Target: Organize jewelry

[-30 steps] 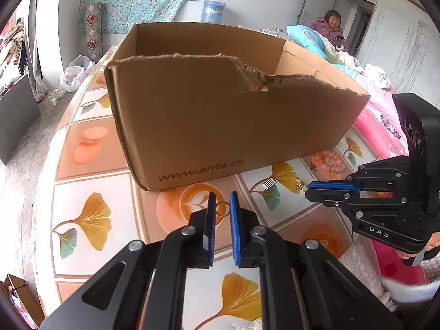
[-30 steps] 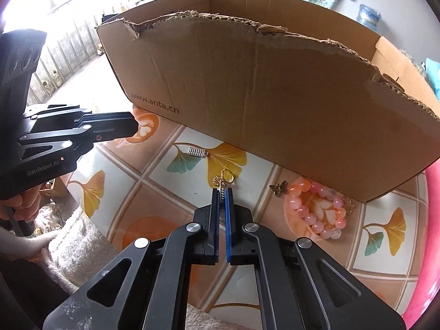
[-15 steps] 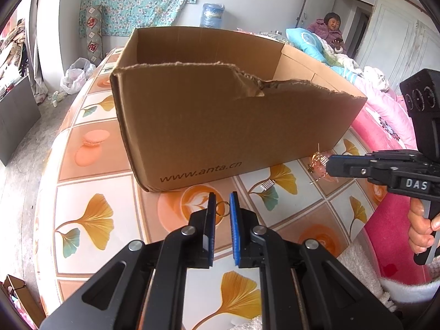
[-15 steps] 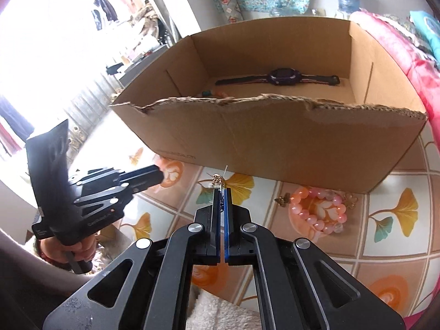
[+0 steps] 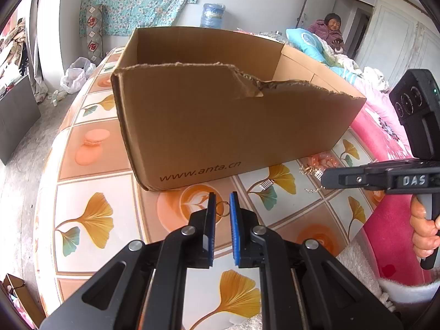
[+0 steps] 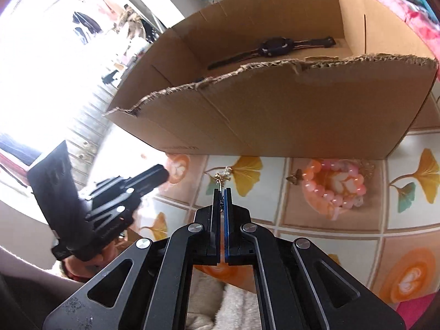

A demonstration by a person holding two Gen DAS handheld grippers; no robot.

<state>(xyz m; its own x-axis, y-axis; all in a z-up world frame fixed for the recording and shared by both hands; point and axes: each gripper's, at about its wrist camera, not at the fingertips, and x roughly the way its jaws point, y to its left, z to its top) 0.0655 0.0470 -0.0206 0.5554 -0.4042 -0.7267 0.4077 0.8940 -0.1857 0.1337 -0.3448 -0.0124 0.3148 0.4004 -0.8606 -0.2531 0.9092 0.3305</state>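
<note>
A torn-edged cardboard box stands on the patterned tabletop; a dark wristwatch lies inside the box. My left gripper hovers in front of the box, its pads nearly together on a thin gold ring. To its right, my right gripper is shut on a small gold chain piece held above the table. A pink bead bracelet, a gold butterfly charm and a small silver clip lie on the table by the box's front wall.
Pink bedding borders the table on the right, with a person seated beyond it. A white fluffy cloth lies at the near table edge. A hand holds the right gripper's handle.
The right gripper rose off the table with the gold chain piece, shifted right and rolled, so the box's inside and the watch came into view. The left gripper kept still.
</note>
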